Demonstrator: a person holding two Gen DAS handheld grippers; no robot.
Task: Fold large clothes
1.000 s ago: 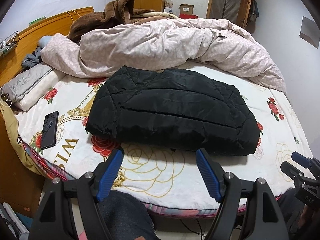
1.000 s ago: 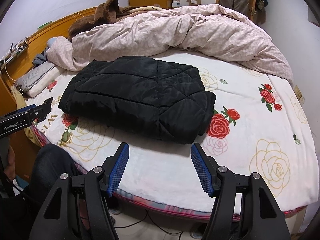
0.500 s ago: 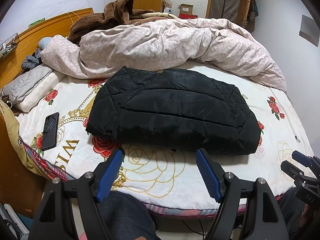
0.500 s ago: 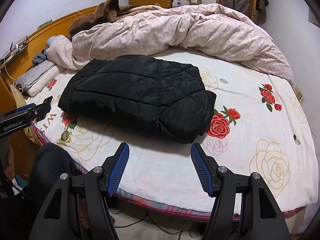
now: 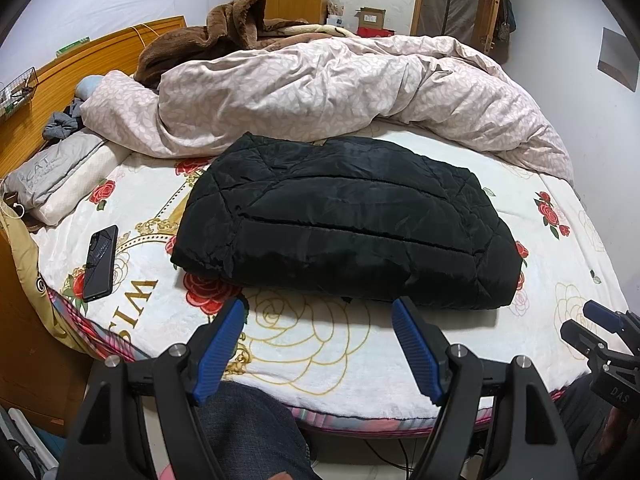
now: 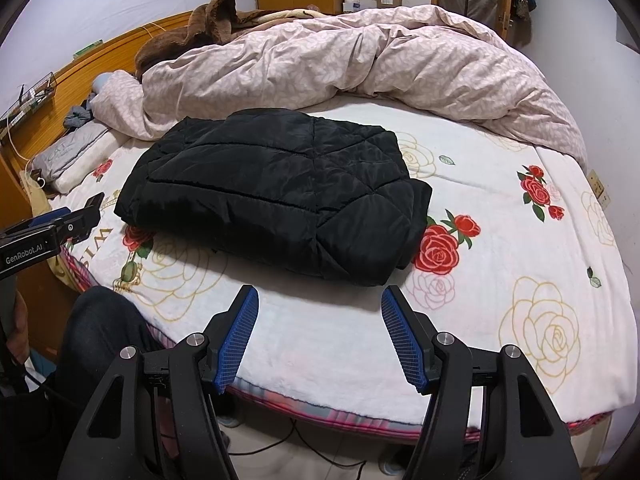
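Observation:
A black quilted jacket [image 5: 344, 220] lies folded into a thick rectangle on the rose-print bed sheet [image 5: 312, 336]; it also shows in the right wrist view [image 6: 276, 192]. My left gripper [image 5: 318, 312] is open and empty, held back at the bed's near edge, short of the jacket's front edge. My right gripper [image 6: 318, 300] is open and empty, also near the bed edge, just in front of the jacket's near right corner. Each gripper shows at the edge of the other's view: the right one in the left wrist view [image 5: 600, 336], the left one in the right wrist view [image 6: 52, 228].
A crumpled pink duvet [image 5: 340, 92] and brown blanket [image 5: 216, 28] fill the back of the bed. A black phone [image 5: 100, 262] lies on the sheet at left, near folded pillows [image 5: 60, 172]. A wooden headboard [image 5: 48, 76] runs along the left. The person's knee [image 5: 248, 432] is below.
Both grippers stay open and almost still; the views have shifted only slightly. The jacket has not moved.

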